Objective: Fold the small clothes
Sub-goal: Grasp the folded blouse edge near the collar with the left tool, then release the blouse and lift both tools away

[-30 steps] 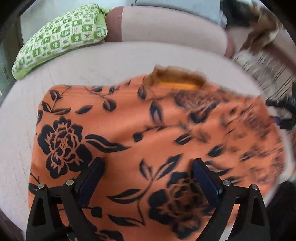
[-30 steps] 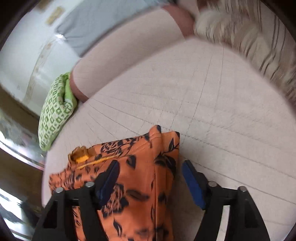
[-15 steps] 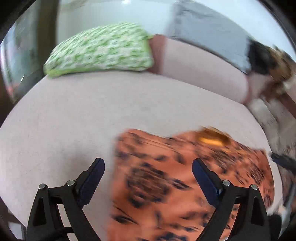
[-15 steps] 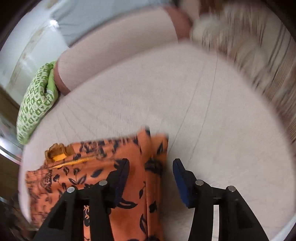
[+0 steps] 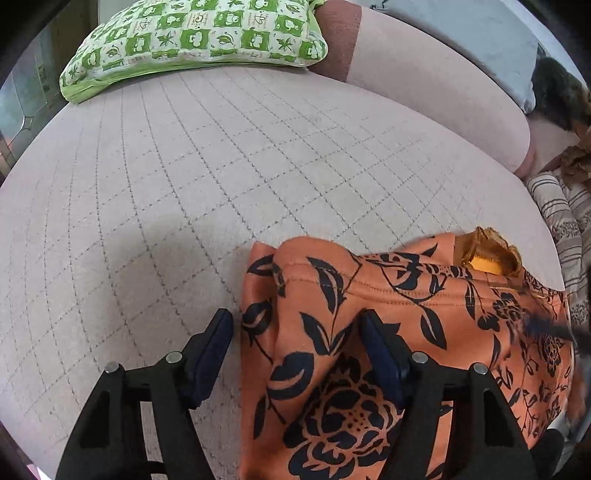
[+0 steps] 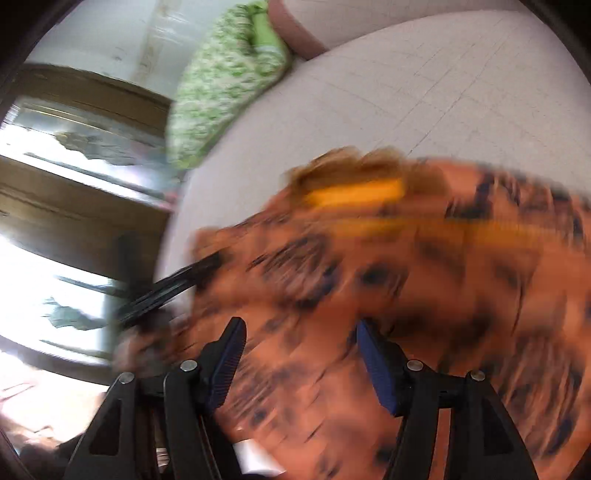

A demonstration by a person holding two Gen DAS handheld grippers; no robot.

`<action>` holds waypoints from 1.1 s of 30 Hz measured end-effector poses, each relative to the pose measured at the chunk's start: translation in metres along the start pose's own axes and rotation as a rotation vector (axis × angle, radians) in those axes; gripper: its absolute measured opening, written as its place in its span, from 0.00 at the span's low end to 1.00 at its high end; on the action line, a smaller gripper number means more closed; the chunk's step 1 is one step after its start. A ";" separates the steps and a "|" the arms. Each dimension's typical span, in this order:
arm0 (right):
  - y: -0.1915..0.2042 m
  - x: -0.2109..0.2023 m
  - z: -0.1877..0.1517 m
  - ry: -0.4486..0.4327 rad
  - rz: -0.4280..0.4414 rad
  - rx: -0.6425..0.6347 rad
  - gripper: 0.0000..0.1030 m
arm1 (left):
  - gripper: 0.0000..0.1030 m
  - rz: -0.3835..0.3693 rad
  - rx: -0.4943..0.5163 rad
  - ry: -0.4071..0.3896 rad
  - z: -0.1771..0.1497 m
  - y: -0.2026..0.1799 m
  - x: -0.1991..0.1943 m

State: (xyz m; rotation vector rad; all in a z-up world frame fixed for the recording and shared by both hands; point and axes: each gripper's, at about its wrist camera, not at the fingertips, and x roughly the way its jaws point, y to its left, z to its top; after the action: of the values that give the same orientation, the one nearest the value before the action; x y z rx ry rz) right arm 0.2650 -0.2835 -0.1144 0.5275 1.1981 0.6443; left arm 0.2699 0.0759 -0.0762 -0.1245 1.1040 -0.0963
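Straddling garment (image 5: 369, 332) edge: left gripper (image 5: 295, 350)

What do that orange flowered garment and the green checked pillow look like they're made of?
The orange garment looks like thin woven or knit cloth with a slight sheen: it drapes in soft folds and shows a stitched hem, its black flowers seemingly printed. The green pillow looks like matte printed cotton over soft filling, plump with a flat seamed edge. The exact fibres can't be told.
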 end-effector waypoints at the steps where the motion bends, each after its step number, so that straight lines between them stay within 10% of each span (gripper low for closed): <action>1: -0.020 -0.003 0.012 -0.079 -0.056 0.098 0.61 | 0.70 0.007 0.000 -0.011 0.001 0.000 -0.004; 4: -0.035 -0.024 0.012 -0.226 -0.005 0.248 0.61 | 0.70 0.001 0.026 -0.083 -0.005 -0.003 -0.026; 9: 0.009 -0.009 -0.005 -0.130 0.110 0.118 0.70 | 0.70 -0.048 0.053 -0.143 -0.014 -0.019 -0.046; 12: 0.015 0.034 0.000 -0.019 0.080 0.088 0.70 | 0.70 0.053 0.073 -0.059 -0.008 -0.023 -0.017; 16: 0.013 0.019 0.005 -0.161 0.132 0.218 0.72 | 0.61 0.024 0.008 0.000 -0.004 -0.008 0.005; 20: 0.044 0.026 -0.001 -0.085 0.118 0.076 0.73 | 0.43 -0.021 0.001 0.010 0.000 -0.009 0.008; 24: 0.015 0.032 0.002 -0.142 0.105 0.255 0.70 | 0.33 -0.069 -0.064 0.009 0.003 0.005 0.009; 28: 0.053 0.022 0.007 -0.177 0.157 0.074 0.77 | 0.38 -0.098 -0.145 -0.003 -0.002 0.011 0.010; 30: 0.024 0.059 0.013 -0.074 0.084 0.204 0.72 | 0.41 -0.099 -0.181 -0.003 -0.007 0.016 0.004; 33: 0.020 0.034 -0.002 -0.178 0.130 0.260 0.71 | 0.46 -0.076 -0.198 -0.055 -0.014 0.026 -0.022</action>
State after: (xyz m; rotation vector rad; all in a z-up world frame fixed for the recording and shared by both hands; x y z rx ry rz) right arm 0.2675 -0.2455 -0.1248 0.8704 1.0906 0.5414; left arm 0.2475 0.1040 -0.0669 -0.3448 1.0527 -0.0510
